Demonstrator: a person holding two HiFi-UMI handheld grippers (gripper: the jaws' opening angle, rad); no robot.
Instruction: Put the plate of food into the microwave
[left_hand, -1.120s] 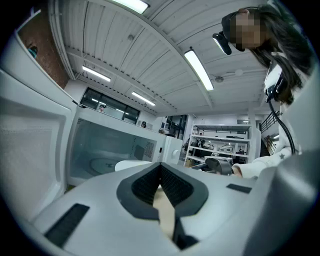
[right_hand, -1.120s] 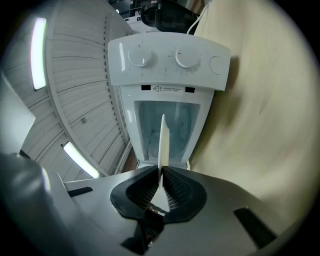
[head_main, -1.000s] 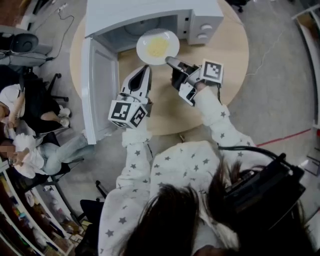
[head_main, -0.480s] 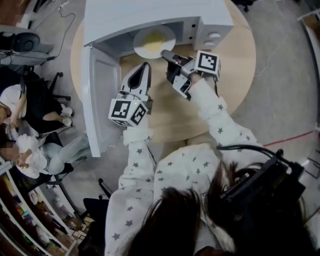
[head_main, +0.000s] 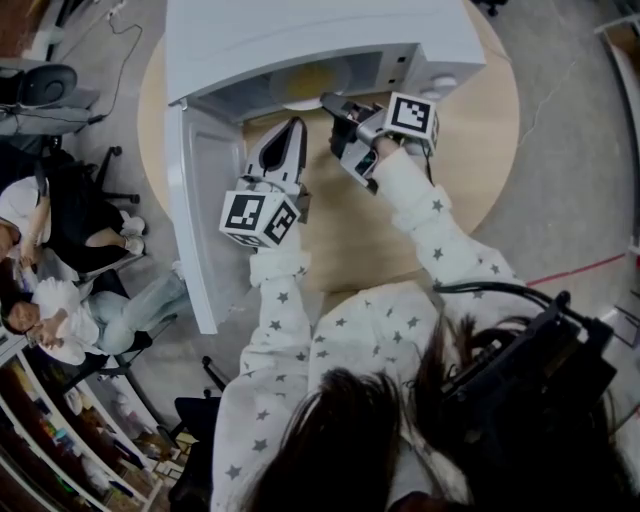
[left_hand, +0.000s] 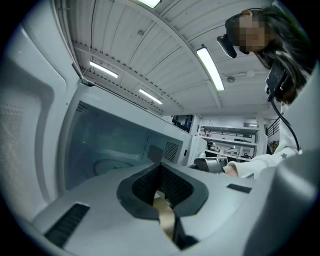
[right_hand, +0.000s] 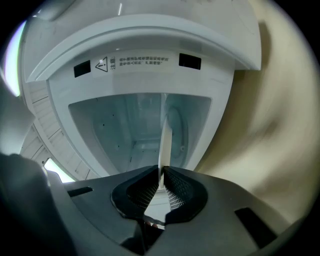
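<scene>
A white plate with yellow food lies mostly inside the open white microwave, under its top. My right gripper is shut on the plate's near rim at the cavity mouth. In the right gripper view the plate shows edge-on as a thin white strip pinched between the pads, with the microwave cavity straight ahead. My left gripper hovers over the table just left of the right one, pointing at the cavity. It is shut and holds nothing.
The microwave door swings out to the left, beside my left gripper. The control panel is right of the cavity. The microwave stands on a round wooden table. People sit at the left.
My right gripper has carried the plate forward from in front of the microwave into the cavity. The left gripper has barely moved.
</scene>
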